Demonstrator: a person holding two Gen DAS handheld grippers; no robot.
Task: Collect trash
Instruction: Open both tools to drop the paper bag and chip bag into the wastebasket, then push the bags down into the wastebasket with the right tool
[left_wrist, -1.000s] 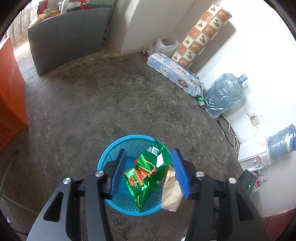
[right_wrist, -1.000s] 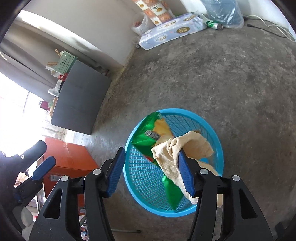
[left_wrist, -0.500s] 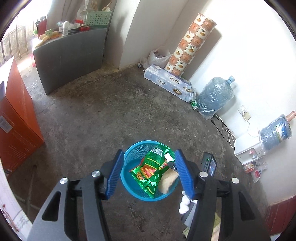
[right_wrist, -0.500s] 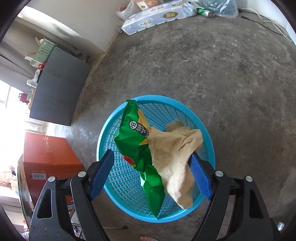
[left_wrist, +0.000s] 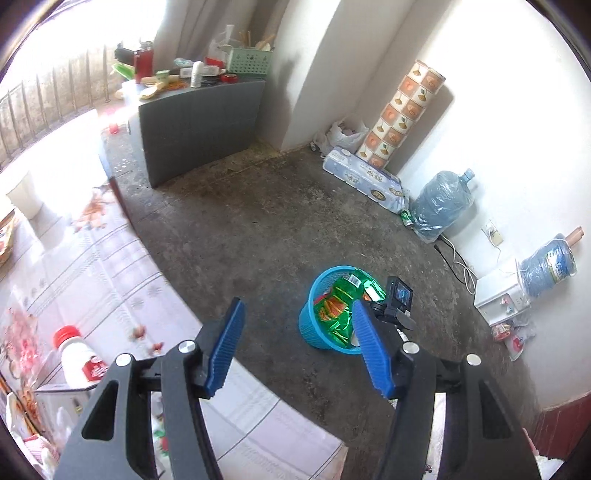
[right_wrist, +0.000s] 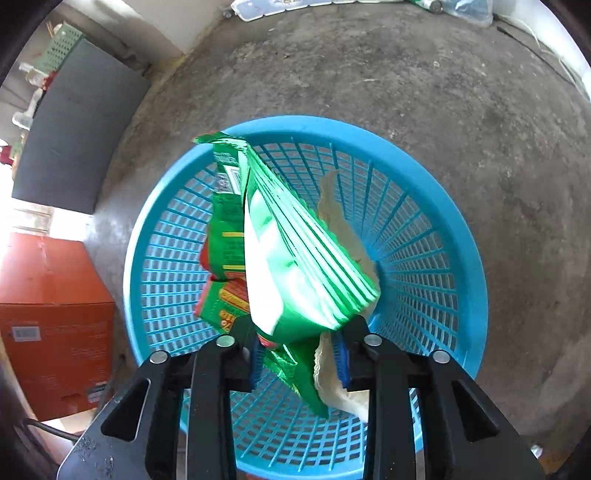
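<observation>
Two wrappers (right_wrist: 295, 258) in one basket (right_wrist: 443, 258)

In the right wrist view, the green snack bag (right_wrist: 295, 266) covers the blue pads of the right tongs (right_wrist: 300, 356) and most of the tan paper (right_wrist: 343, 236) behind it. The blue basket (right_wrist: 461, 258) is cut off at six o'clock. The tabletop (left_wrist: 92, 258) at nine o'clock is washed out; the print on the bottle (left_wrist: 79, 356) there is unreadable.

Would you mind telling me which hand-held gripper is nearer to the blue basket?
Right. The right hand-held gripper is down inside the blue basket, its jaws just closed on the green snack bag. The left hand-held gripper is empty, high above, off to the side.
</observation>
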